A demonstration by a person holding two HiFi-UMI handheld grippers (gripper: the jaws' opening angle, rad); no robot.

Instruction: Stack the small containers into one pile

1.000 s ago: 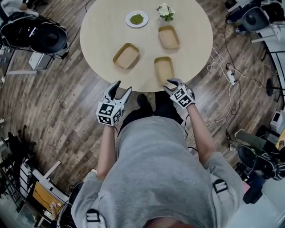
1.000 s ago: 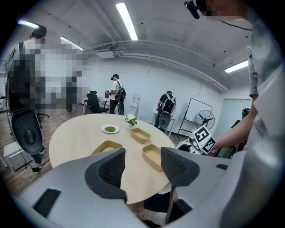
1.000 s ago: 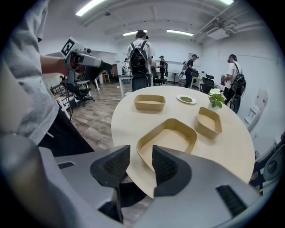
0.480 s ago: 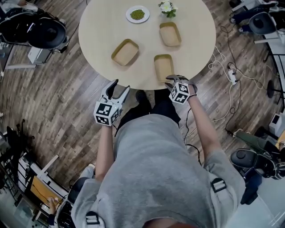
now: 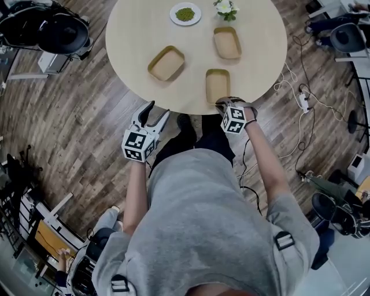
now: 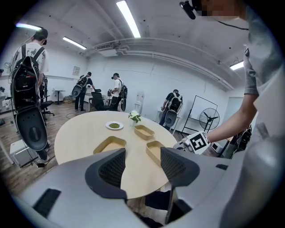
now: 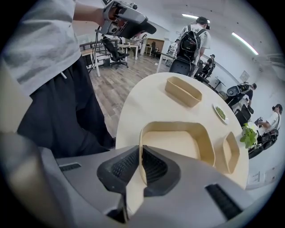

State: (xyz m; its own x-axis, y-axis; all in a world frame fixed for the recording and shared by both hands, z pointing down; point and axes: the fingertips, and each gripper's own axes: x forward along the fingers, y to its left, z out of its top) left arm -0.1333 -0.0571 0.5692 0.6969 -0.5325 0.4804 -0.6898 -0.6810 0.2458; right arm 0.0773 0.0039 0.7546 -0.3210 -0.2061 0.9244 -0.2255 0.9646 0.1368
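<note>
Three shallow tan containers sit apart on the round table [image 5: 133,34]: a near one [image 5: 217,85], a left one [image 5: 166,63] and a far one [image 5: 227,43]. My right gripper [image 5: 227,104] points steeply down at the table's front edge. Its jaws have just been closing and now pinch the near container's [image 7: 178,142] closest wall, which stands between the pads [image 7: 153,167]. My left gripper [image 5: 153,117] hangs open off the table's front edge, nothing between its fingers [image 6: 113,167]. From there the left container [image 6: 109,144] lies just ahead.
A white plate of green bits [image 5: 185,14] and a small flower pot [image 5: 225,7] stand at the table's far side. Cables and a power strip [image 5: 300,101] lie on the wooden floor to the right. Chairs and people with backpacks [image 6: 26,75] stand around.
The right gripper has dropped and rolled onto the near container's front rim, and its jaws have closed on it. The left gripper has barely moved.
</note>
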